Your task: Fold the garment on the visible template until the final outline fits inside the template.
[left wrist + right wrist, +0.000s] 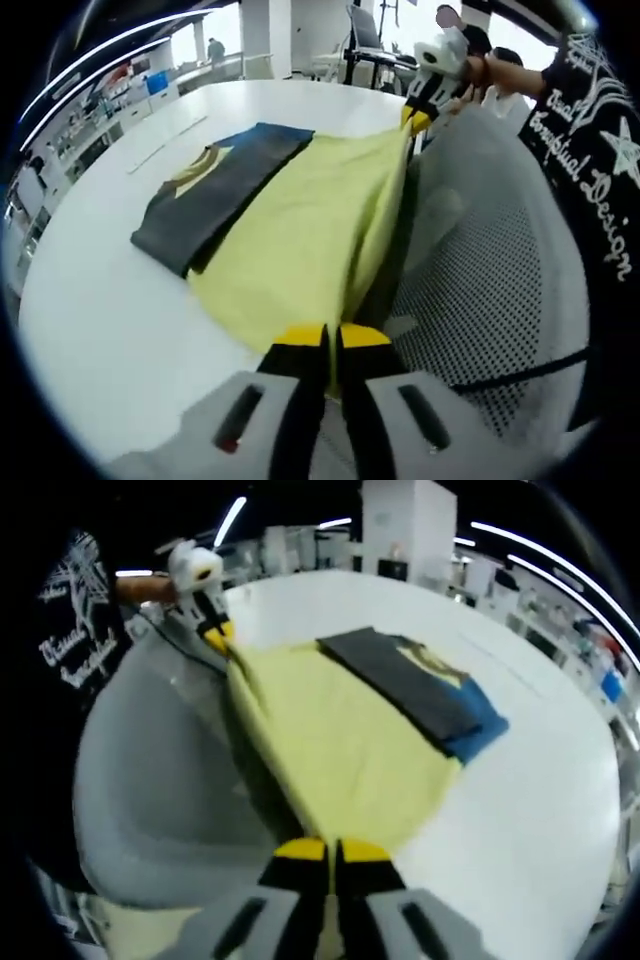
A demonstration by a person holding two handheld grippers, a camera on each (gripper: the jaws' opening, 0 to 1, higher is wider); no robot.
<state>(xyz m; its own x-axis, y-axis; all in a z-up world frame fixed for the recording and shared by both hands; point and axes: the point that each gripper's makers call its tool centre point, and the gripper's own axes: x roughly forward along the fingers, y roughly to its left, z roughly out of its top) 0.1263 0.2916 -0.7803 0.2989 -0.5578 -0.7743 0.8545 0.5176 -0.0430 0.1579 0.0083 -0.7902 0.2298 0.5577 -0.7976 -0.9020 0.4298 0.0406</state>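
Both jaws pinch garment (310, 230) hem — apparently taut

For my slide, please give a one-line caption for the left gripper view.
Both grippers hold the yellow fabric garment's edge, jaws closed, beside a dark grey folded cloth on the white table.

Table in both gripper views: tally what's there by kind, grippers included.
Garments: 1, yellow garment, a folded dark grey and blue part lying across it
Grippers: 2, left gripper and right gripper, each shut on an edge of the yellow garment
Tables: 1, white table
Chairs: 1, grey mesh chair
Total: 5
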